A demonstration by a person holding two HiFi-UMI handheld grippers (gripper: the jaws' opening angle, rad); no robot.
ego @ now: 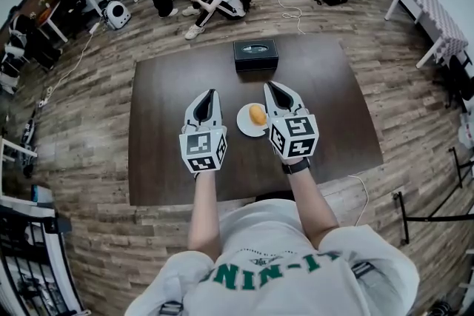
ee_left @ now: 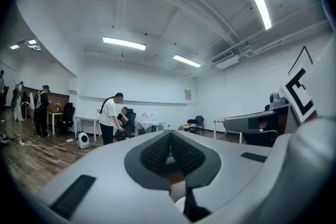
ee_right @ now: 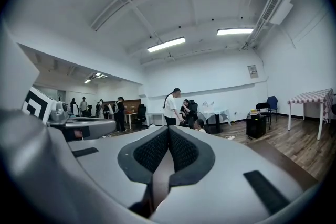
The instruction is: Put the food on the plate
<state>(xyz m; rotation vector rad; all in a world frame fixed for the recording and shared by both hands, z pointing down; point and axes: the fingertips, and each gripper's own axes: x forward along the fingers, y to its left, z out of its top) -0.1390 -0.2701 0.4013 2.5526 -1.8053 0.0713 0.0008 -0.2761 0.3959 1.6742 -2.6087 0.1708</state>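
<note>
Food (ego: 257,114), a single orange-yellow piece, lies on the one white plate (ego: 244,126), and that plate sits about the middle of the one dark table (ego: 170,100), a little nearer the person's edge than the far edge. One black box (ego: 255,54) stands at the middle of the far edge, well apart from the plate. Two grippers hang over the table on the near side of the plate, both pointing toward the far edge. The left gripper (ego: 212,93) is to the left of the plate, near it but apart; the right gripper (ego: 271,86) is just beside the plate's right rim, so the food lies between the two sets of jaws, closer to the right ones. In the left gripper view, the left gripper (ee_left: 169,136) has its jaws closed together, pad against pad, with nothing held. In the right gripper view, the right gripper (ee_right: 168,131) is likewise fully closed on nothing.
</note>
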